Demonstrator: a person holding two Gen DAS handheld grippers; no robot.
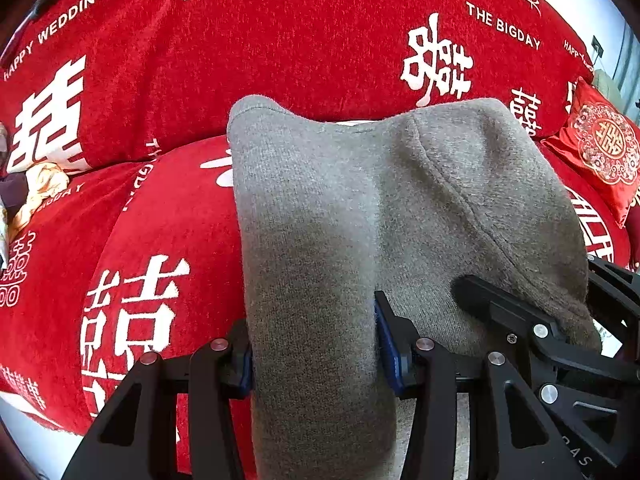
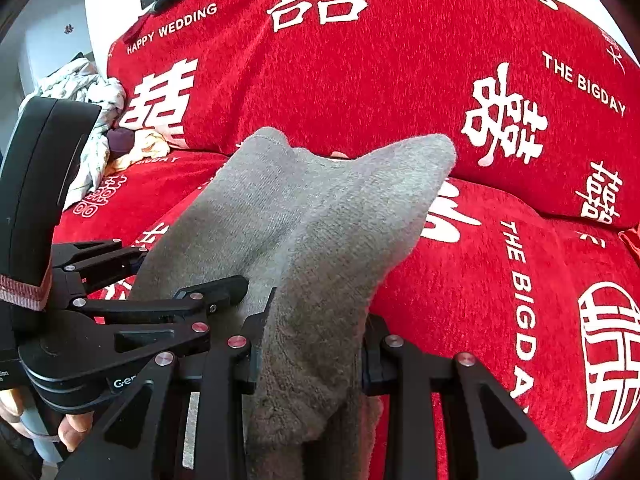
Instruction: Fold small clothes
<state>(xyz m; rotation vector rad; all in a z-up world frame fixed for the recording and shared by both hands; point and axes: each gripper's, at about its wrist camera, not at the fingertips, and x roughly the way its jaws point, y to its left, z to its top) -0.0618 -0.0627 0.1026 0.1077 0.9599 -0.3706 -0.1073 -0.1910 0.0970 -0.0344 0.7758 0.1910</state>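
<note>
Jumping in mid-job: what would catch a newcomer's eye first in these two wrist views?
A grey knitted garment fills the middle of both views, lifted over the sofa and pinched by both the left gripper and the right gripper. Behind it, the bright red sofa cover with white characters and "HAPPY WEDDING" lettering dominates.

Both my wrist views are bright and evenly daylit, colours vivid. Fisheye bending curves the edges into dark corners. The grey knitted sock (image 1: 320, 216) falls into soft shadow near the lens.

Both wrist views look steeply down along their fingers, very close. Shared: grey knitted sock (image 1: 360, 208) (image 2: 320, 220), red white-lettered sofa cover (image 1: 280, 52) (image 2: 400, 80).
</note>
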